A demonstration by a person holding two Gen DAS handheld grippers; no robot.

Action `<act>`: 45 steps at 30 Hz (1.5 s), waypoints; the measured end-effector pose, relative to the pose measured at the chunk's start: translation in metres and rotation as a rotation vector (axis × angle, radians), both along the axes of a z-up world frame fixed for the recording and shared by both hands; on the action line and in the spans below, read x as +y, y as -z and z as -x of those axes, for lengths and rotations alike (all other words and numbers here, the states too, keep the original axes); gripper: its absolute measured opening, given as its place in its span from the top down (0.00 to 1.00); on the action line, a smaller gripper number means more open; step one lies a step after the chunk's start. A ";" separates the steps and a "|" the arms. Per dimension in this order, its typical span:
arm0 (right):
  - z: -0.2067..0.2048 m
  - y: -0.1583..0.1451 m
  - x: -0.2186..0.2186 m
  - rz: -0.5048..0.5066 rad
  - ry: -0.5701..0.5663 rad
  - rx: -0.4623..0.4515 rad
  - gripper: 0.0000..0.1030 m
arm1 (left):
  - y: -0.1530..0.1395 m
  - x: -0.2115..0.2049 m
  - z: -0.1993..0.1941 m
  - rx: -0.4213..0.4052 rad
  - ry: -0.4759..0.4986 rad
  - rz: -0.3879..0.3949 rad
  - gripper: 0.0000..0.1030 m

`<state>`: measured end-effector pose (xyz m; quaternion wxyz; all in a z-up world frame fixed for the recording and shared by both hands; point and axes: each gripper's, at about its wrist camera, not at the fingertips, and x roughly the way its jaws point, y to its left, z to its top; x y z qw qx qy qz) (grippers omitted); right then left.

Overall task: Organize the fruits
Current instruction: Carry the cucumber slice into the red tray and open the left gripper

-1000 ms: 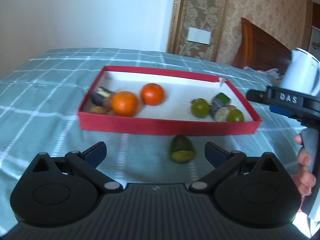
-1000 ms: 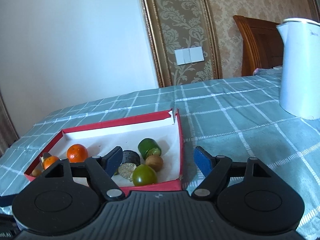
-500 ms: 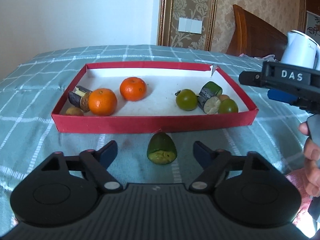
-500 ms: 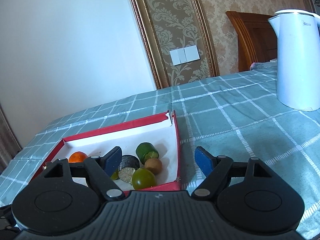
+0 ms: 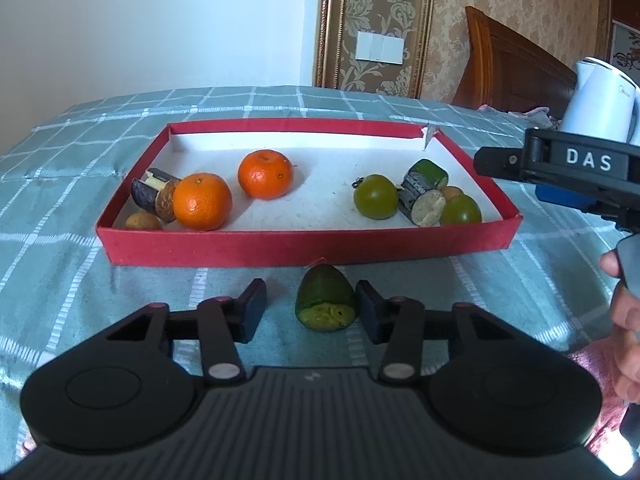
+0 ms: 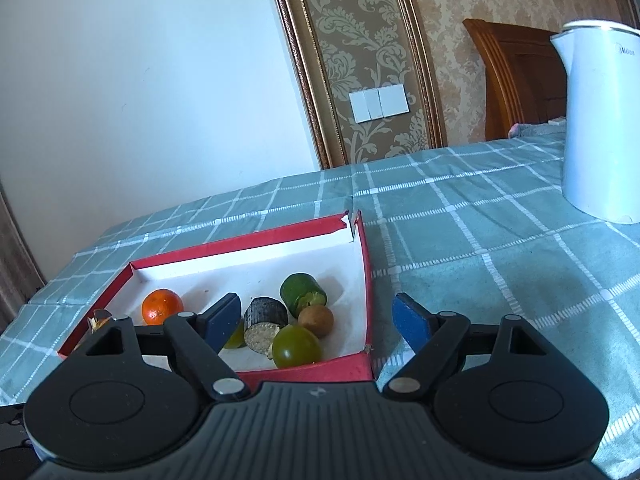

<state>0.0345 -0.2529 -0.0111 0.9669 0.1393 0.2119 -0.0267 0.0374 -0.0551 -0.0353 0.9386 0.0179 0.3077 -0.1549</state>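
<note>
The left gripper [image 5: 311, 310] jaws are closing around the stray green fruit [image 5: 325, 299], bound for the red box [image 5: 304, 245]; the right gripper [image 6: 316, 322] waits open.

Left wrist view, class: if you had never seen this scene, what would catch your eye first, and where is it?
The red tray on the checked cloth, with two oranges at its left end and green fruits at its right. Just in front of it lies a cut green fruit between the closing jaws of the left gripper.
</note>
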 end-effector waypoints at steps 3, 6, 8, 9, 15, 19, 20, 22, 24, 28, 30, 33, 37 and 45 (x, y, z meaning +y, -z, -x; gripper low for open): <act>-0.001 0.001 0.000 -0.003 -0.002 0.008 0.19 | 0.000 -0.004 0.001 -0.002 0.024 -0.011 0.70; -0.001 0.001 0.002 0.000 -0.004 0.011 0.19 | 0.000 -0.009 0.003 -0.010 0.030 -0.028 0.72; -0.001 0.001 0.003 0.008 -0.004 0.008 0.19 | 0.000 -0.009 0.004 -0.011 0.031 -0.031 0.72; -0.001 0.001 0.002 0.010 -0.002 0.008 0.19 | 0.000 -0.009 0.003 -0.008 0.031 -0.029 0.72; -0.001 0.002 0.003 0.013 0.003 0.011 0.19 | -0.006 -0.007 0.007 -0.024 0.033 -0.043 0.72; -0.002 0.002 0.003 0.013 0.003 0.012 0.19 | -0.014 -0.006 0.013 -0.060 0.041 -0.056 0.72; -0.002 0.002 0.003 0.012 0.002 0.010 0.19 | -0.017 -0.006 0.014 -0.068 0.043 -0.056 0.72; -0.002 0.002 0.002 0.012 0.002 0.010 0.19 | -0.023 -0.005 0.016 -0.083 0.047 -0.051 0.72; -0.002 0.002 0.002 0.012 0.002 0.011 0.19 | -0.029 -0.004 0.017 -0.100 0.048 -0.046 0.72; -0.001 0.003 0.002 0.011 0.003 0.012 0.19 | -0.037 -0.002 0.014 -0.129 0.039 -0.057 0.72; -0.002 0.003 0.002 0.011 0.001 0.015 0.19 | -0.040 0.000 0.011 -0.131 0.033 -0.052 0.72; -0.002 0.003 0.002 0.013 0.000 0.016 0.19 | -0.042 0.001 0.005 -0.137 0.023 -0.052 0.72; -0.003 0.005 0.004 0.021 0.000 0.022 0.19 | -0.045 0.001 -0.009 -0.143 0.015 -0.041 0.72; -0.007 0.008 0.005 0.026 -0.003 0.040 0.19 | -0.037 -0.008 -0.050 -0.140 -0.005 -0.065 0.72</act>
